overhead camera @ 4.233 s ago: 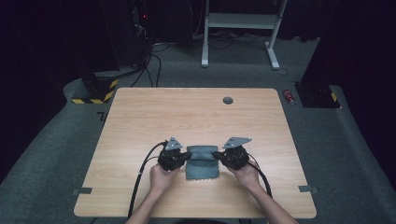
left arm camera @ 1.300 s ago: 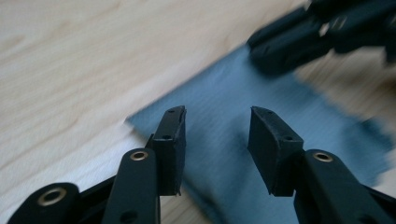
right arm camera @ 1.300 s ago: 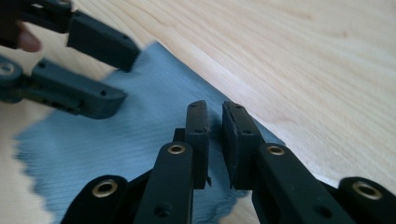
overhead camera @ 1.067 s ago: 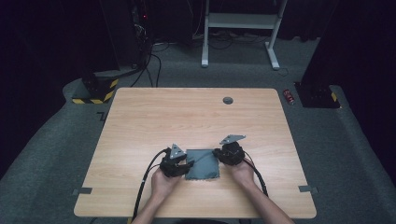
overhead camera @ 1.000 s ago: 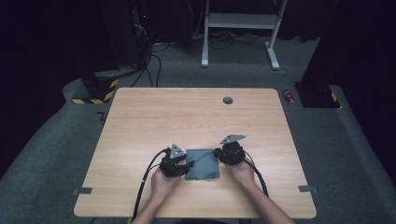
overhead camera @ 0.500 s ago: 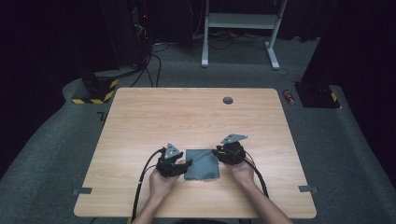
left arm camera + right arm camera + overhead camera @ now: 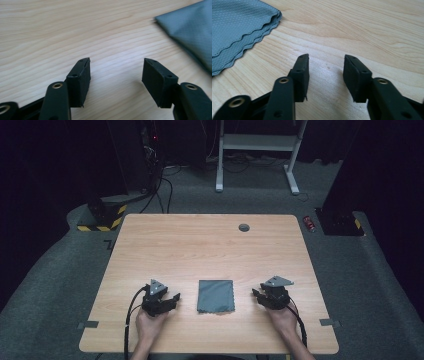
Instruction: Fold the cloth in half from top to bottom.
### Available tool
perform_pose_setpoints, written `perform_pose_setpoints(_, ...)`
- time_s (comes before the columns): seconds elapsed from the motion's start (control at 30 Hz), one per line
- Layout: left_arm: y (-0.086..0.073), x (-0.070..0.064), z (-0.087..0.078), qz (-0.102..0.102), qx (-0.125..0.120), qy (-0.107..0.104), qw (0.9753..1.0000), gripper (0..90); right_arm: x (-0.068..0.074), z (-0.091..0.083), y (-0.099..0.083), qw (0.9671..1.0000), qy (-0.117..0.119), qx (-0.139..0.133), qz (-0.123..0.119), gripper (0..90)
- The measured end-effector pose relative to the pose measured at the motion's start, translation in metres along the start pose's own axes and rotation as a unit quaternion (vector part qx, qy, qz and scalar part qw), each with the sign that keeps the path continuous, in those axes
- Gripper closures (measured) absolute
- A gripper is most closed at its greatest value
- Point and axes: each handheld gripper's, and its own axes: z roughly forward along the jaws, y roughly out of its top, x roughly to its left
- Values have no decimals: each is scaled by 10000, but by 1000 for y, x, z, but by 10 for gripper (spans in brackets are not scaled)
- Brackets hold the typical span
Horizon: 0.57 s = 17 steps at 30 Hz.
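A grey cloth [image 7: 215, 296], folded into a small flat rectangle, lies on the wooden table [image 7: 200, 250] near its front edge. Its corner shows at the upper right of the left gripper view [image 7: 192, 27], and its stacked wavy edges at the upper left of the right gripper view [image 7: 239, 27]. My left gripper [image 7: 172, 300] rests to the left of the cloth, open and holding nothing [image 7: 116, 70]. My right gripper [image 7: 256, 295] rests to the right of the cloth, also open and holding nothing [image 7: 325, 67]. Neither gripper touches the cloth.
A small dark round disc [image 7: 244, 227] sits near the table's far edge. Cables trail from both grippers toward the front edge. On the carpet beyond stand a white frame [image 7: 255, 142], a yellow-black striped block [image 7: 100, 217] and a red can [image 7: 310, 222].
Both grippers have let go of the cloth and moved apart, left one leftward, right one rightward. The cloth, held crumpled between them earlier, now lies folded flat on the table.
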Motion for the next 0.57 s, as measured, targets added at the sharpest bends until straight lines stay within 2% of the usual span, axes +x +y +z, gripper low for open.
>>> perform_pose_setpoints(0.03,0,2,0,54,28,130,9999,397,0,0,0,10000,0,0,0,537)
perform_pose_setpoints(0.07,-1,3,0,173,91,287,9994,370,-1,0,0,10000,-18,9,67,493)
perform_pose_setpoints(0.27,0,2,0,225,125,245,9994,308,-2,1,1,9999,-60,33,124,454)
perform_pose_setpoints(0.57,-1,1,0,220,123,232,9994,296,-1,2,1,9999,-56,46,130,434)
